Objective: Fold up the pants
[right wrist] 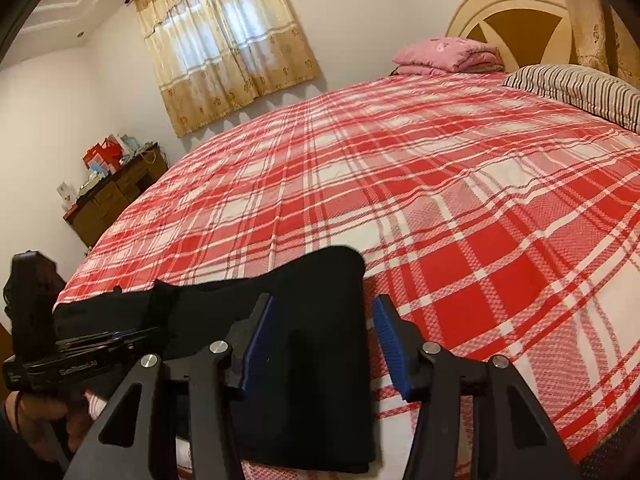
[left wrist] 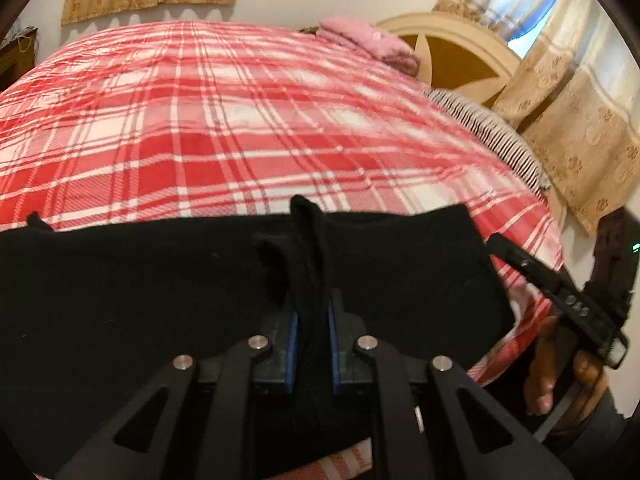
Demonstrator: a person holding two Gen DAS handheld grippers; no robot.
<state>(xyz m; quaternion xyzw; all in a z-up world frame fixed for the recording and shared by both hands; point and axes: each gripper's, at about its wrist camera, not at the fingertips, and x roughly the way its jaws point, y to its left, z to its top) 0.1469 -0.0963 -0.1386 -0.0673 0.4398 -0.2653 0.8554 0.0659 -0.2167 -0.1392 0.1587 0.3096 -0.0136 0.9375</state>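
Observation:
Black pants (left wrist: 160, 280) lie flat along the near edge of a bed with a red and white plaid cover (left wrist: 240, 120). My left gripper (left wrist: 312, 312) is shut on a raised ridge of the pants' fabric, pinched between its blue pads. In the right wrist view the pants (right wrist: 312, 380) end in a straight edge. My right gripper (right wrist: 325, 304) stands open over that end, its left pad above the cloth and its right pad above the plaid cover (right wrist: 440, 200) just past the edge. The left gripper (right wrist: 148, 334) shows at the left, held by a hand.
A folded pink blanket (right wrist: 444, 54) and a striped pillow (right wrist: 580, 88) lie at the head of the bed by the cream headboard (right wrist: 516, 20). A dark dresser (right wrist: 116, 196) with boxes stands against the far wall. A hand (left wrist: 560, 380) holds the right gripper.

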